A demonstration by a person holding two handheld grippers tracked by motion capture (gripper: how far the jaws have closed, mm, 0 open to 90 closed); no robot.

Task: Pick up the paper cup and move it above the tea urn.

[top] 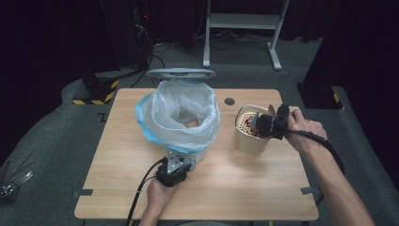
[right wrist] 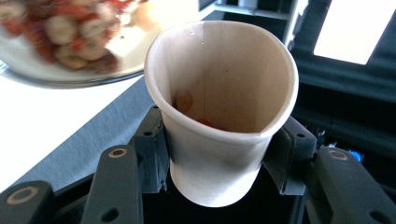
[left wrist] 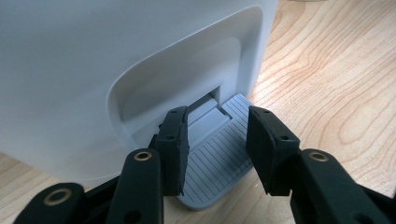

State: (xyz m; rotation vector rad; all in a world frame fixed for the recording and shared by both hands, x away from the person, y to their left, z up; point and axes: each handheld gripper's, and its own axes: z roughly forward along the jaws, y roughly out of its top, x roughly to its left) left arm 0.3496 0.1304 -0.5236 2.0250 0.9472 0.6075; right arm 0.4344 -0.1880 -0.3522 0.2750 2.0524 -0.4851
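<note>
A dark room is surrounding the wooden table (top: 226, 183), with the white pedal bin (top: 181, 117) standing mid-table, lid up and bag-lined. The left gripper (top: 175, 168) is pressing on the bin's grey pedal (left wrist: 212, 161) at its near foot, jaws parted, holding nothing. Right of the bin, the right gripper (top: 269, 123) is squeezing a paper cup (right wrist: 224, 121) (visibly dented) tilted over the strainer basket (top: 249, 136), seemingly draining scraps. Next, I'd guess, the cup is travelling over to the bin's mouth.

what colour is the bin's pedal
Grey, with fine ridges; the pedal shows best in the left gripper view.
</note>
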